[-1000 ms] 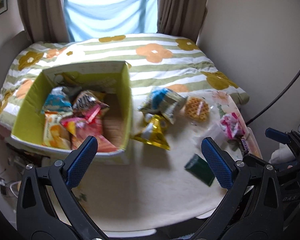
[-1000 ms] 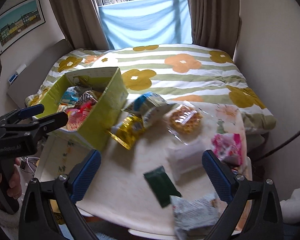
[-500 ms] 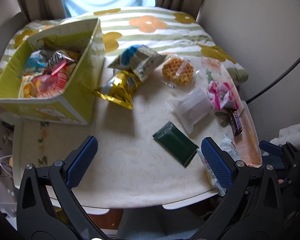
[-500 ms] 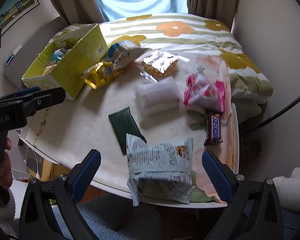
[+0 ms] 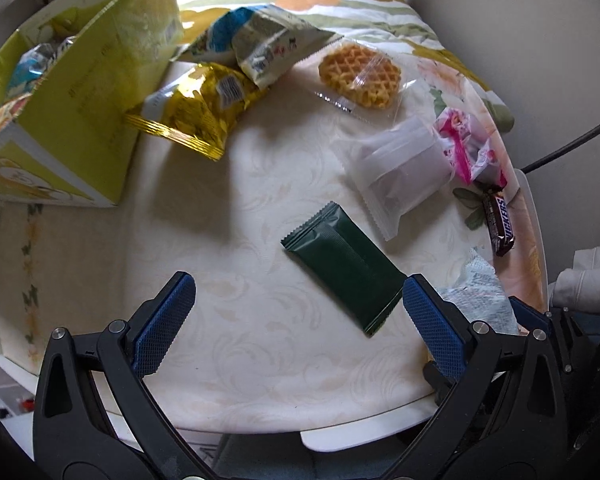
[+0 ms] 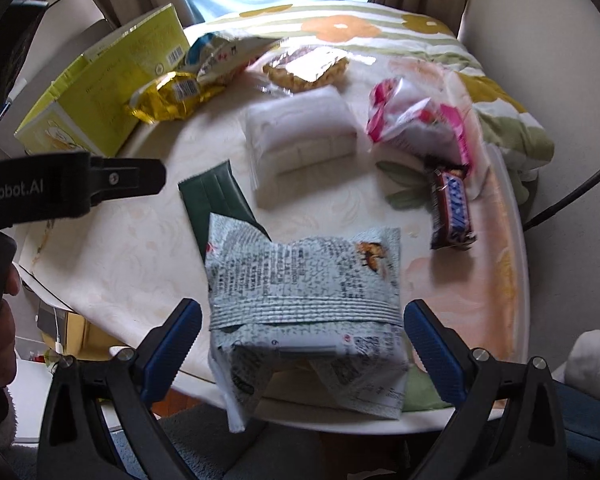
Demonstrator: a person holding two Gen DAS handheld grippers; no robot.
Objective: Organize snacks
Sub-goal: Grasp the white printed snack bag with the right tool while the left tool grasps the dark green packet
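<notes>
Your right claw [image 6: 302, 330] gapes wide, straddling grey printed packet [image 6: 304, 292] at surface [image 5: 228, 360] near edge, lined up for pinch. Left claw [image 5: 296, 312] spread, empty, waiting. Green box [image 5: 72, 92] sits far-left corner, receiving snacks.

1. The surface [image 5: 260, 360] wears a cream cloth.
2. On it stand a yellow-green box [image 5: 80, 112], a gold bag [image 5: 196, 112] and a blue-white bag [image 5: 260, 40].
3. A waffle [image 5: 360, 70], a white packet [image 5: 404, 168], a pink packet [image 5: 468, 148], a Snickers bar [image 5: 500, 224], a dark green packet [image 5: 348, 272] and a grey printed bag [image 6: 304, 292] also lie there.
</notes>
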